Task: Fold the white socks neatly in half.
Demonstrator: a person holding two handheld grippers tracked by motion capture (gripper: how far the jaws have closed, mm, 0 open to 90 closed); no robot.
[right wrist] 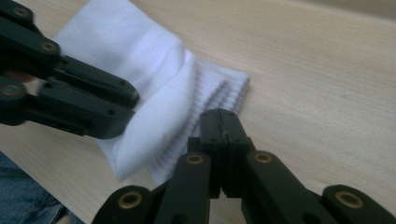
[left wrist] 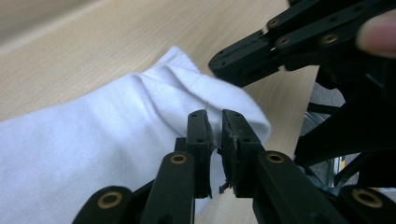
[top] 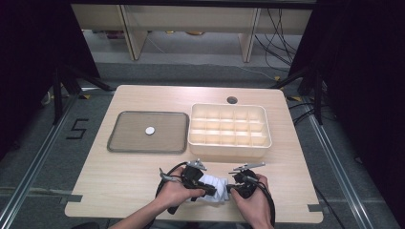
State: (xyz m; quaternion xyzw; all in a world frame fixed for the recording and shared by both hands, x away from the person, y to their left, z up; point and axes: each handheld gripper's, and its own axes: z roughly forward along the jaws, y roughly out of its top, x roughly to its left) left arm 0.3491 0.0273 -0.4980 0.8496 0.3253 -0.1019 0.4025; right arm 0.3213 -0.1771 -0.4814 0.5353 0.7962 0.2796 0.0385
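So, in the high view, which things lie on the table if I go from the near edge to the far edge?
White folded cloth between the two claws, then the divided beige box, then the small round hole in the tabletop near the far edge.

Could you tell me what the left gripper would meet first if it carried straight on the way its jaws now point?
Probably the white sock itself, already pinched in the left gripper; just beyond it sits the right gripper, though depth is hard to judge.
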